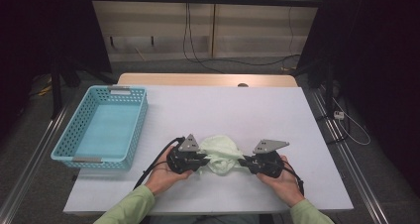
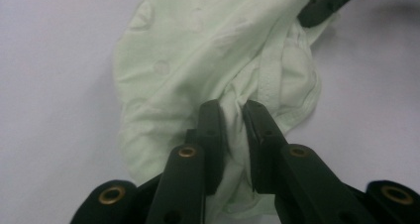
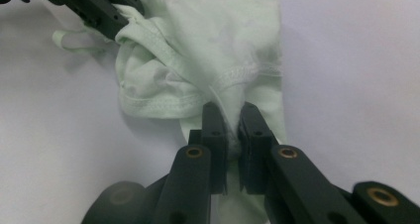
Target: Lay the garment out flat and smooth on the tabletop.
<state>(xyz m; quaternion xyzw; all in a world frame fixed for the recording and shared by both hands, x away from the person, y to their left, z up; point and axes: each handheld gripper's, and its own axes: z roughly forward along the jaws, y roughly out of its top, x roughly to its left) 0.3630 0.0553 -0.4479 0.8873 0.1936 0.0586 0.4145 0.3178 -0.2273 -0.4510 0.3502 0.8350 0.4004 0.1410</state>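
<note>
A crumpled pale green garment (image 1: 220,152) lies on the white table near its front edge, between my two grippers. My left gripper (image 1: 204,160) pinches the garment's left side; in the left gripper view its jaws (image 2: 233,110) are shut on a bunched fold of the cloth (image 2: 198,50). My right gripper (image 1: 243,162) grips the opposite side; the right gripper view has its jaws (image 3: 229,112) shut on a hemmed edge of the garment (image 3: 208,40). Each gripper is held by a hand in a light green sleeve.
A light blue perforated basket (image 1: 79,130) stands on the table's left side with nothing in it. The white tabletop (image 1: 237,110) stretches behind the garment. Cables run across the floor beyond the table's far edge.
</note>
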